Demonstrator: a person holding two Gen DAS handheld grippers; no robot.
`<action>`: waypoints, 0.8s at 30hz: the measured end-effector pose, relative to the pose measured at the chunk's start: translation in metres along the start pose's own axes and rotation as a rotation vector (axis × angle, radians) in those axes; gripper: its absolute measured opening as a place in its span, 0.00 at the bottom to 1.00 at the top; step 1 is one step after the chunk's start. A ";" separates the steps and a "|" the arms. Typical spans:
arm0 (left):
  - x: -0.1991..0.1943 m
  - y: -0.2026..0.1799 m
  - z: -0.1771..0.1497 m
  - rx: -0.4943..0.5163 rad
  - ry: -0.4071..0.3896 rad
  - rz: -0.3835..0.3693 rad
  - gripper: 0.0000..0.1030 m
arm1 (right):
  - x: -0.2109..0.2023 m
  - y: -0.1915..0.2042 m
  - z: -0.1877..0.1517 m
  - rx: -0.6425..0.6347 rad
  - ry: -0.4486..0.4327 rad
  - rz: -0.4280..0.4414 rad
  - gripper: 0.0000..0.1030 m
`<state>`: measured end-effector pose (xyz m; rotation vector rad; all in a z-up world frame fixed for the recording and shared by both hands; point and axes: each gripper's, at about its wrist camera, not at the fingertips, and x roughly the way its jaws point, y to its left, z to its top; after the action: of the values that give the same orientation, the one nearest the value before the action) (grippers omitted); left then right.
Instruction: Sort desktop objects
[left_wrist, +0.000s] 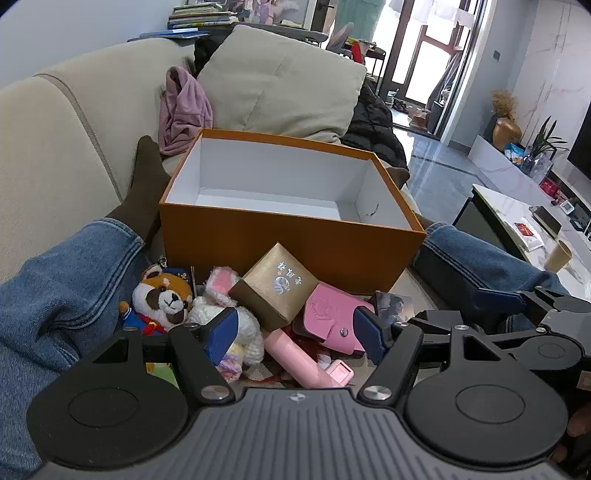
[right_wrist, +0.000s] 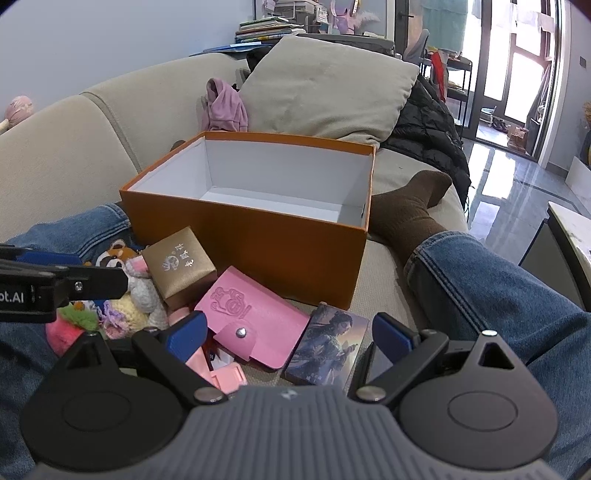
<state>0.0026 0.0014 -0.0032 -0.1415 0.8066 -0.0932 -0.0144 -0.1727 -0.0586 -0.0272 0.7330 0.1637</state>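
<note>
- A beige fabric sofa (right_wrist: 110, 147) carries everything; a person sits on it with legs in blue jeans (right_wrist: 498, 295) and brown socks (right_wrist: 410, 210) stretched to both sides of the pile.
- An open orange cardboard box with white inside (left_wrist: 291, 243) stands at 12 o'clock from the pile, between the feet, and its bottom is bare.
- The left gripper (left_wrist: 295, 332) hangs above the pile with the blue pads spread wide; nothing is pinched between them.
- The right gripper (right_wrist: 291, 336) is also spread wide, above the wallet and the card box, touching neither as far as I can tell.
- A pink leather wallet with a snap button (right_wrist: 251, 314) lies flat, at 6 o'clock from the orange box.
- A small gold square gift box with silver print (right_wrist: 179, 264) sits tilted at 10 o'clock from the wallet, just beside it.
- A flat box with a painted figure on it (right_wrist: 328, 347) lies at 3 o'clock from the wallet, touching its edge.
- A brown-and-white plush animal (left_wrist: 162, 295) and a white crocheted toy (left_wrist: 229, 314) lie at 9 o'clock from the gold box.
- A pale pink plastic tube (left_wrist: 295, 358) lies partly under the wallet.
</note>
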 end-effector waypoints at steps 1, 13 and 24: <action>0.000 0.000 0.000 -0.001 0.000 0.000 0.79 | 0.000 0.000 0.000 0.001 0.000 0.000 0.93; 0.003 0.001 0.000 0.000 0.014 -0.002 0.79 | 0.002 -0.003 -0.003 0.020 0.018 0.009 0.93; 0.009 0.008 0.000 -0.020 0.042 -0.020 0.71 | 0.007 -0.013 0.000 0.064 0.034 0.047 0.83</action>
<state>0.0089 0.0076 -0.0109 -0.1671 0.8484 -0.1077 -0.0073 -0.1842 -0.0642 0.0488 0.7726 0.1848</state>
